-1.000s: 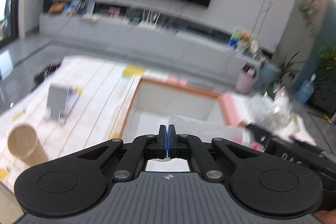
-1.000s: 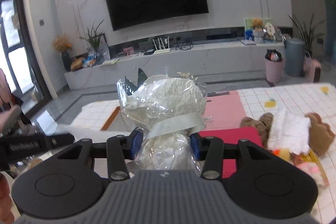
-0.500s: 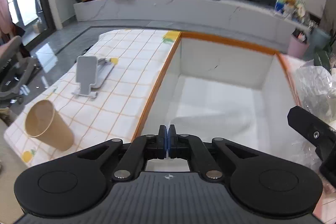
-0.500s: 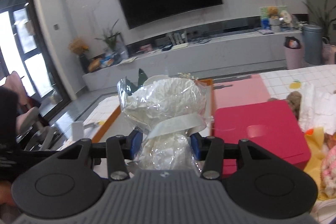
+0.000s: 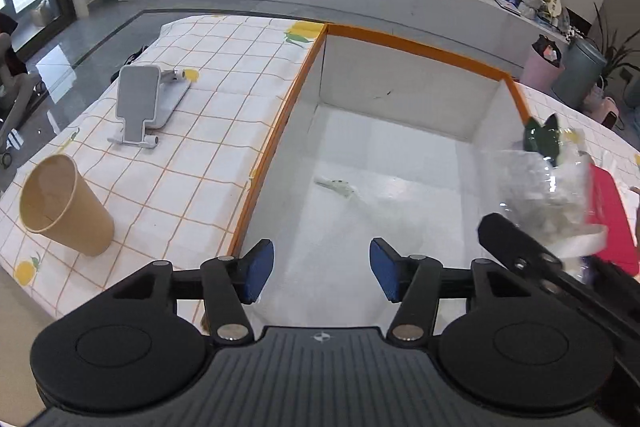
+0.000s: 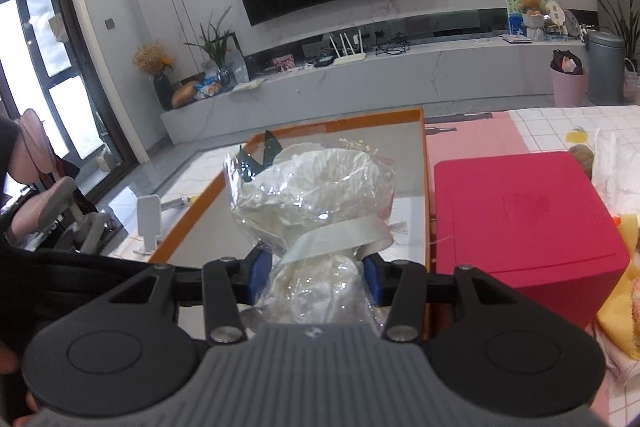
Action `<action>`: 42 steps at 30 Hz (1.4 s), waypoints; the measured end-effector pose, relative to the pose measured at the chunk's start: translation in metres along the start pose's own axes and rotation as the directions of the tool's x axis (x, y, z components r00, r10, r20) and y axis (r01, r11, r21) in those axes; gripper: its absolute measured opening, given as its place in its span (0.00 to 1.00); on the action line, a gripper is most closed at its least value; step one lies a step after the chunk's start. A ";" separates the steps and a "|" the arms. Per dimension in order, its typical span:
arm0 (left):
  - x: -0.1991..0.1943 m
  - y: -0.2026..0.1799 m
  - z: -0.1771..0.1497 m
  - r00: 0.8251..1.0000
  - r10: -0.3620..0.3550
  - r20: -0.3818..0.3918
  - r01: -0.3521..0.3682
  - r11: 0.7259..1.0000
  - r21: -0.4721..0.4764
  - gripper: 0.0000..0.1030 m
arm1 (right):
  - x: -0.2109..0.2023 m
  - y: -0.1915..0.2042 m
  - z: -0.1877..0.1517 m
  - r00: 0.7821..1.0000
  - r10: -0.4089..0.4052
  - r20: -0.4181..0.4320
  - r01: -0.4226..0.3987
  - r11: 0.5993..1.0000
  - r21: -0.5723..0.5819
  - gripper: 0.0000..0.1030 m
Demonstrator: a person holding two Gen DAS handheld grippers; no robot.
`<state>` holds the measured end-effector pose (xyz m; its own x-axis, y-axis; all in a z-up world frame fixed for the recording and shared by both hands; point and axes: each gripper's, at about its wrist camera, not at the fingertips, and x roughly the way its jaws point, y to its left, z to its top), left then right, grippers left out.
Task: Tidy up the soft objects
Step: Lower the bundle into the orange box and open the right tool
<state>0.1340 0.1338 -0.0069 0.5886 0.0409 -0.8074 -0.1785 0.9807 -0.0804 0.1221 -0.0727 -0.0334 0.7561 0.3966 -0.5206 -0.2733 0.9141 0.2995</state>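
A white box with an orange rim (image 5: 420, 47) stands open on the checked tablecloth. My left gripper (image 5: 322, 275) hangs over its near end, jaws opening, with nothing between the blue pads. A small pale sprig (image 5: 336, 187) lies on the box floor, with something clear beside it that I cannot make out. My right gripper (image 6: 316, 279) is shut on the stem of a cellophane-wrapped bouquet (image 6: 312, 187) tied with a white ribbon. The bouquet (image 5: 552, 187) is held above the box's right wall, over the orange rim (image 6: 423, 155).
A paper cup (image 5: 64, 203) and a grey phone stand (image 5: 140, 103) sit on the cloth left of the box. Right of the box is a closed red box (image 6: 520, 219). Beyond it lies a pile of plush and cloth items (image 6: 616, 179).
My left gripper's jaws went from shut to wide apart, and it tipped down over the box. The right gripper has sunk toward the box with the bouquet still in it.
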 end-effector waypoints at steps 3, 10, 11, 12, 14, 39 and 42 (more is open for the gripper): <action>-0.018 0.004 0.002 0.999 -0.022 0.049 0.021 1.000 0.019 0.68 | 0.000 0.001 0.002 1.000 -0.001 -0.016 0.001 1.000 0.004 0.45; -0.052 0.028 0.005 0.984 0.014 0.176 -0.017 1.000 0.015 0.70 | 0.003 0.013 0.016 0.996 0.022 -0.084 -0.017 0.998 0.059 0.45; -0.053 0.031 0.006 0.980 0.039 0.194 -0.043 0.999 0.017 0.71 | 0.007 0.014 0.017 0.994 0.017 -0.109 -0.006 0.995 0.097 0.45; -0.054 0.034 0.007 0.975 0.063 0.211 -0.067 0.998 0.015 0.75 | 0.014 0.016 0.017 0.989 0.020 -0.144 -0.001 0.992 0.130 0.45; -0.053 0.039 0.008 0.969 0.097 0.227 -0.101 0.995 0.008 0.76 | 0.026 0.021 0.016 0.980 0.054 -0.194 -0.015 0.981 0.195 0.45; -0.023 0.070 0.011 0.982 0.142 0.124 -0.134 0.988 -0.073 0.75 | 0.080 0.056 -0.003 0.952 0.027 -0.305 0.079 0.940 0.331 0.67; -0.026 0.070 0.010 0.980 0.148 0.135 -0.140 0.988 -0.067 0.76 | 0.077 0.052 0.002 0.956 0.045 -0.288 0.060 0.937 0.345 0.78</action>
<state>0.1145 0.2032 0.0145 0.6565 0.2114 -0.7241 -0.3120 0.9501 -0.0055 0.1666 0.0054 -0.0563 0.5394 0.4448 -0.7150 -0.0053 0.8509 0.5254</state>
